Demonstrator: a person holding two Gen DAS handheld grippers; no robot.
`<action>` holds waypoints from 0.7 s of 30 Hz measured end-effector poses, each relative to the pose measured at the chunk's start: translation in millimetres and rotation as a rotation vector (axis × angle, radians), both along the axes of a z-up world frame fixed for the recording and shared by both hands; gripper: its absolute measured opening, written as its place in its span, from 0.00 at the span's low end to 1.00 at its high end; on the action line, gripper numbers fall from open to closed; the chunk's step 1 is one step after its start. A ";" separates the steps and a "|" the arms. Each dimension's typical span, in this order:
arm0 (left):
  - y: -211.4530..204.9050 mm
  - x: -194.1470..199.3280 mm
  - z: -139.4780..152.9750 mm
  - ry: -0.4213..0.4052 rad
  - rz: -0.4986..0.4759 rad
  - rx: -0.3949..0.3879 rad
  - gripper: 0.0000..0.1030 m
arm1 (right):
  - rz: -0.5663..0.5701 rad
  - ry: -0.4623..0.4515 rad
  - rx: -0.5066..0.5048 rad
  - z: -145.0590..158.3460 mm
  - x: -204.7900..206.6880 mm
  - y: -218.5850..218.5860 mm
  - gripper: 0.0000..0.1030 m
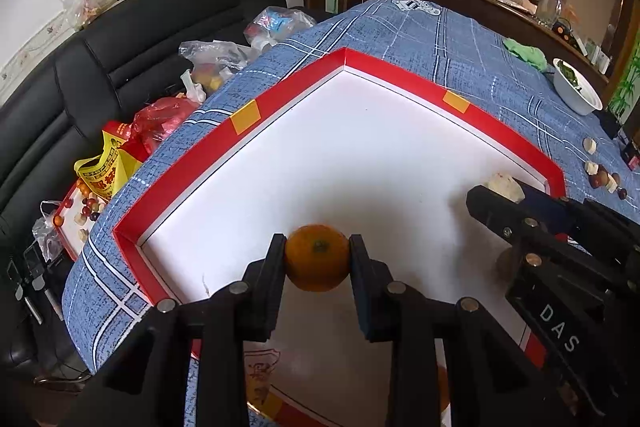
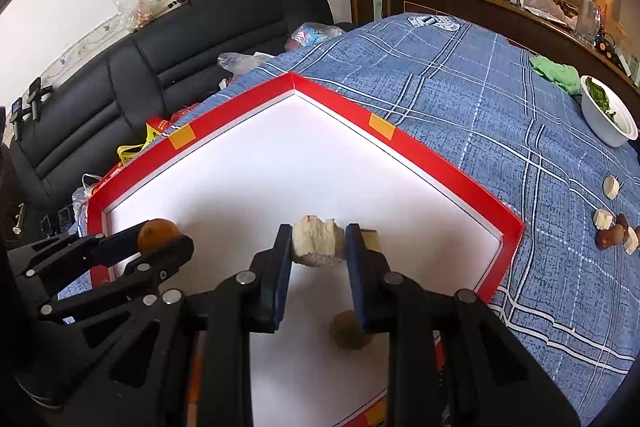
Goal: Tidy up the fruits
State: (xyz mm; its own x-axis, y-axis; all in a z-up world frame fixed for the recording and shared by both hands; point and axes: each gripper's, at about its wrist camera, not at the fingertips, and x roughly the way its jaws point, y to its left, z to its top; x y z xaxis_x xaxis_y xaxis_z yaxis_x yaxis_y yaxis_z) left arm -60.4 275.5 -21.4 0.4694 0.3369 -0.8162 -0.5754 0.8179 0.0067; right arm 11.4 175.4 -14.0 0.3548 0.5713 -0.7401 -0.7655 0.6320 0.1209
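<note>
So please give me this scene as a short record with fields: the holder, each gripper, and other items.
holder: shallow red-rimmed white tray on blue plaid tablecloth
left gripper: shut on round orange citrus fruit, above the tray
right gripper: shut on pale cut fruit chunk, above the tray
in tray: small brown round fruit below right gripper
outside tray: white bowl with greens; loose fruit pieces
</note>
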 end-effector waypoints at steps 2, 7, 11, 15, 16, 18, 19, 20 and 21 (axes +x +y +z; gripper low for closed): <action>0.3 -0.8 0.1 -0.002 0.003 0.001 0.29 | 0.002 -0.002 -0.003 0.4 -0.5 0.7 0.28; 0.8 -0.8 -3.0 0.009 0.009 -0.002 0.29 | -0.006 0.010 -0.011 -2.6 0.0 3.2 0.28; 1.5 -0.8 -3.5 0.012 0.015 0.001 0.29 | -0.018 0.016 -0.019 -2.6 1.2 2.8 0.28; 1.7 -1.8 -4.7 0.013 0.015 0.000 0.29 | -0.018 0.011 -0.023 -2.0 -0.3 3.1 0.28; 1.5 -1.9 -4.8 0.013 0.015 0.002 0.29 | -0.019 0.011 -0.023 -2.2 -0.5 3.0 0.28; 1.4 -2.2 -5.0 0.015 0.016 0.001 0.29 | -0.021 0.011 -0.024 -2.2 -0.8 3.2 0.28; 1.8 -2.3 -5.0 0.016 0.020 -0.002 0.31 | -0.021 0.014 -0.026 -2.5 -0.7 3.3 0.28; 3.0 -2.9 -4.7 0.013 0.028 -0.008 0.31 | -0.022 0.018 -0.030 -2.9 -0.5 3.6 0.28; 4.2 -4.1 -4.6 0.007 0.037 -0.016 0.31 | -0.024 0.021 -0.032 -3.3 -0.2 3.1 0.28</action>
